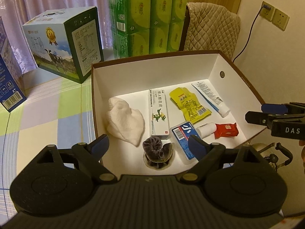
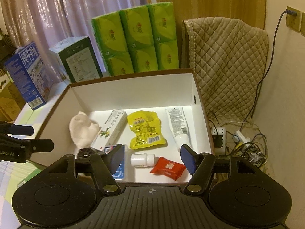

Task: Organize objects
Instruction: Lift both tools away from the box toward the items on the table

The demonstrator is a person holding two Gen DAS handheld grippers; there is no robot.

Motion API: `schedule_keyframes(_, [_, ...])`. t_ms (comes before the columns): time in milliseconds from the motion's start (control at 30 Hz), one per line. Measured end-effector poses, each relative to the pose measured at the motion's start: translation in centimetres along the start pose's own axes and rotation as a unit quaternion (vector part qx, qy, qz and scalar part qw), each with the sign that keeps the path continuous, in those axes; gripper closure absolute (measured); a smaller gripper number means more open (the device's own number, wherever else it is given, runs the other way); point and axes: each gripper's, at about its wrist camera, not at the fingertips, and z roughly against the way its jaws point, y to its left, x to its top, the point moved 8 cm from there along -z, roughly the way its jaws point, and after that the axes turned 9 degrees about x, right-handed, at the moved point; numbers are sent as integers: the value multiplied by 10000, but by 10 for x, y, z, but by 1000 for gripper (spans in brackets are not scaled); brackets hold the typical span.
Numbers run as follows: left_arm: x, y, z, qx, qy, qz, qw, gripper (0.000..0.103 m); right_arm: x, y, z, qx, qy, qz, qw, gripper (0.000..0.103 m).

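Eight small items lie inside the white-lined brown cardboard box (image 2: 133,91). Both of your grippers hover over its near edge with fingers spread and holding nothing: the left gripper (image 1: 148,145) above the dark purple velvet scrunchie (image 1: 155,148), the right gripper (image 2: 152,156) above the small white plastic bottle (image 2: 143,160). That bottle lies on its side directly between the right fingertips, its long axis running left to right across the gap, just beside the red foil snack packet (image 2: 167,168). Your right hand is nearer.
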Motion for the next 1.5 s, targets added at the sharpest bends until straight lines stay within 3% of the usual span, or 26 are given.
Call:
schedule_keyframes(267, [-16,11,30,0,-99,132,9999,15,-9,28,18,268,-93,76,9996,40])
schedule_keyframes(667, [-66,60,72,225,-33,521,9984,14,-39,85,20,753,104,289,9967,39])
schedule_keyframes(967, [-104,93,80,381,195,852,9954,14,-65,118,15,993,326,282,9941,39])
schedule_keyframes(1500, [-139,107,82,393,434,1034,9929,14,-107,161,-7,1288,846,361,9874,39])
